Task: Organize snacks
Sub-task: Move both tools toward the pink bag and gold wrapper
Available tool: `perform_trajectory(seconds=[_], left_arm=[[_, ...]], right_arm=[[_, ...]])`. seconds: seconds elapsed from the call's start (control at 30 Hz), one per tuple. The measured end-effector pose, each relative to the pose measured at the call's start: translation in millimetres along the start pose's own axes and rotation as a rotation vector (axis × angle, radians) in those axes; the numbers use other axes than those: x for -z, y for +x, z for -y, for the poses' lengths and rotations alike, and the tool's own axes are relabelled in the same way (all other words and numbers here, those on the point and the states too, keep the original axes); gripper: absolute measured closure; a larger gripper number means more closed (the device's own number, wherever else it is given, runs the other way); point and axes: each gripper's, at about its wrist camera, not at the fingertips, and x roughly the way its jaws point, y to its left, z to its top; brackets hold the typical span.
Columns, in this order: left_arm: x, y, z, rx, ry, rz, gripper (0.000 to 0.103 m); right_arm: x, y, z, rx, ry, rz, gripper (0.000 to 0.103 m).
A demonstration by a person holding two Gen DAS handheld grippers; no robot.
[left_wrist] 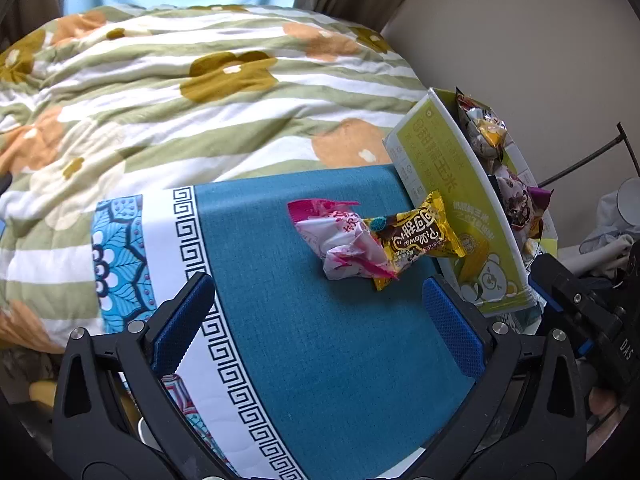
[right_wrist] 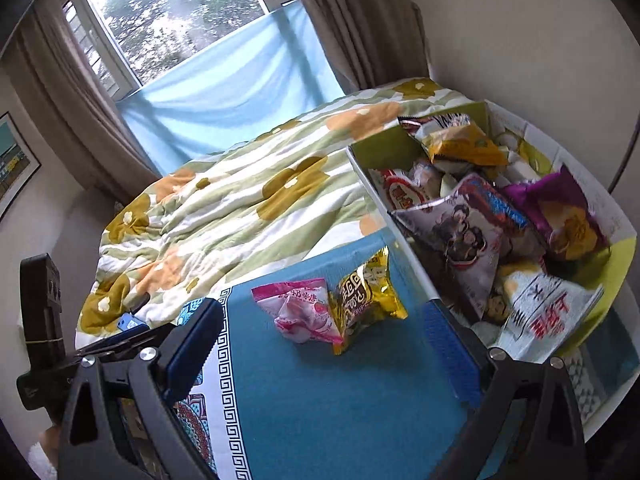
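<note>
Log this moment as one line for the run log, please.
left tool open, empty | right tool open, empty | pink snack, gold snack on blue cloth | box holds snacks

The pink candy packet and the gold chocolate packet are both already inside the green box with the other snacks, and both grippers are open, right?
Not quite. The crinkled pink candy packet and the shiny gold chocolate packet lie on the blue cloth, outside the green cardboard box, as the right wrist view shows. The left hand-held gripper and the right hand-held gripper are indeed open.
</note>
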Motion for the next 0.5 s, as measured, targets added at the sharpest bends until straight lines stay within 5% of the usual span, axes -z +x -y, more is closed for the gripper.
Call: perform_trajectory(seconds=[0.2,0.5], left_arm=[[-8.8,58.4,-1.4,0.106,0.003,-0.073,0.001],[-13.7,127.4,-3.0,0.205,-0.013,-0.153,0.001]], right_arm=[[33.8,38.7,9.7,0.058,0.236,-0.048,0.004],[51.0,79.1,23.7,0.11,0.369,-0.021,0.004]])
